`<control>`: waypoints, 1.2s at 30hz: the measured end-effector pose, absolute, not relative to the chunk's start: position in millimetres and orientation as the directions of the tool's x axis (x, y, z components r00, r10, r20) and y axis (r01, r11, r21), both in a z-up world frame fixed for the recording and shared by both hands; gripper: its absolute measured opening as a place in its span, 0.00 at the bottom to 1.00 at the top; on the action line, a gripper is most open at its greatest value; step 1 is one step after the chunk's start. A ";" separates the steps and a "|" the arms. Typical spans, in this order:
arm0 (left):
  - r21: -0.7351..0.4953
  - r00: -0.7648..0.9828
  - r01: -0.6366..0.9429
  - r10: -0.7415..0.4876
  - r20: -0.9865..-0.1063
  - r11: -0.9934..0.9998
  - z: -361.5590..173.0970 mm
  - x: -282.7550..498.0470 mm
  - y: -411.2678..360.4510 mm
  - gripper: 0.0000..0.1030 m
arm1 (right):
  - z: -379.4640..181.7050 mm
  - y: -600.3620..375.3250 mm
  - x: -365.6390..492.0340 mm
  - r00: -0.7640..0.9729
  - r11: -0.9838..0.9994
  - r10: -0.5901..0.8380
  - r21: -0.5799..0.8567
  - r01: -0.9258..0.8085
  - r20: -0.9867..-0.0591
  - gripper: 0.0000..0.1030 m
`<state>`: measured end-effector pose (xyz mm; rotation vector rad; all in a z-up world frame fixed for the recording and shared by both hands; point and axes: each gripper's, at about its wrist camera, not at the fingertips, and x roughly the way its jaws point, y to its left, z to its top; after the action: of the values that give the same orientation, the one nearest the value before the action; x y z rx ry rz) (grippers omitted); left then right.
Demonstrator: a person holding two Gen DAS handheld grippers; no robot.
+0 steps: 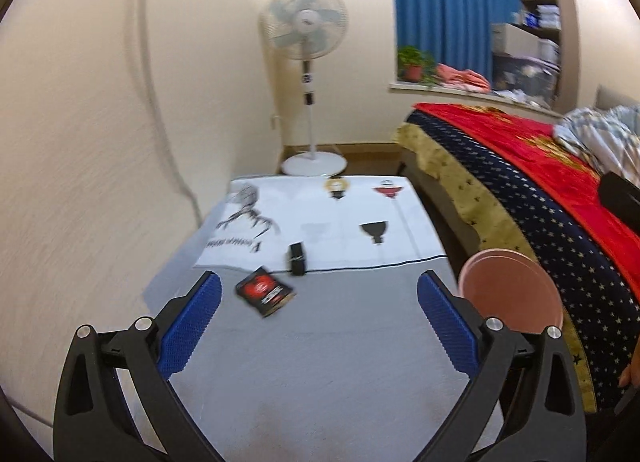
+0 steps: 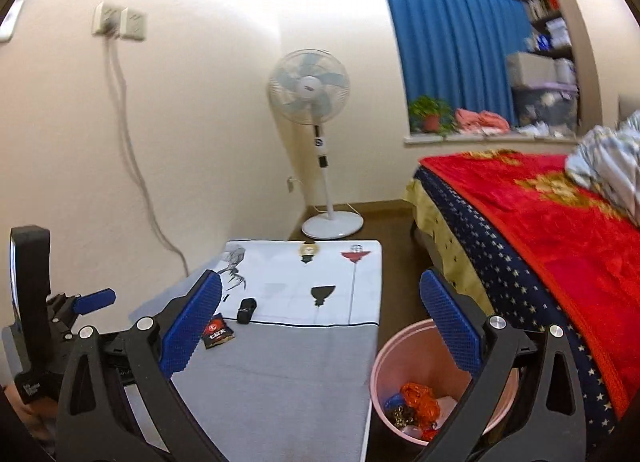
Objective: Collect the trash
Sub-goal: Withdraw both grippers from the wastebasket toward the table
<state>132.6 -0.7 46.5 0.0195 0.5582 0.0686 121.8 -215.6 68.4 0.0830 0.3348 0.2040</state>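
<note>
The bed (image 2: 552, 230) with its red blanket borders the scene on the right. The grey surface (image 1: 320, 342) runs beside it, with a white printed cloth (image 1: 320, 214) over its far end. The pink bin (image 2: 400, 358) stands on the floor between surface and bed and already holds orange and blue waste.

2 items remain on the surface: a black-and-red packet (image 1: 265, 291) just in front of the cloth edge, and a small black object (image 1: 297, 259) touching that edge, with a thin cable running from it. Whether the black object is trash cannot be told.

Step in hand, as judged: approach the packet for pickup. Recommended method:
1. Centre the packet between the 2 blue pads.
2. Lower until the pads bracket its short sides.
3. Keep clear of the cable.
4. Close firmly; the packet looks thin and may slip.

The left tool (image 1: 319, 290) is released, jaws fully spread, nothing between them, tilted down toward the packet. The right tool (image 2: 320, 290) is also released and empty, angled slightly down, with its right pad over the bin.
</note>
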 end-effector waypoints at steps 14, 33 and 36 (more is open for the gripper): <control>0.029 0.821 -0.131 0.125 -0.557 0.991 20.4 147.9 34.8 0.92 | 28.1 -166.8 140.2 0.901 0.978 0.188 -0.004 -0.206 -0.391 0.95; 0.117 0.812 -0.297 0.315 -0.491 0.948 31.0 159.0 81.1 0.92 | 7.7 -130.5 168.3 0.869 0.974 0.198 -0.010 -0.228 -0.454 0.95; 0.139 0.812 -0.370 0.393 -0.431 0.918 43.9 156.9 96.7 0.92 | 3.3 -119.1 173.8 0.863 0.970 0.206 -0.017 -0.241 -0.462 0.95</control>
<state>156.9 96.7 43.9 0.0495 0.4711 0.4076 173.8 -119.1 3.3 -0.0748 0.4760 0.2347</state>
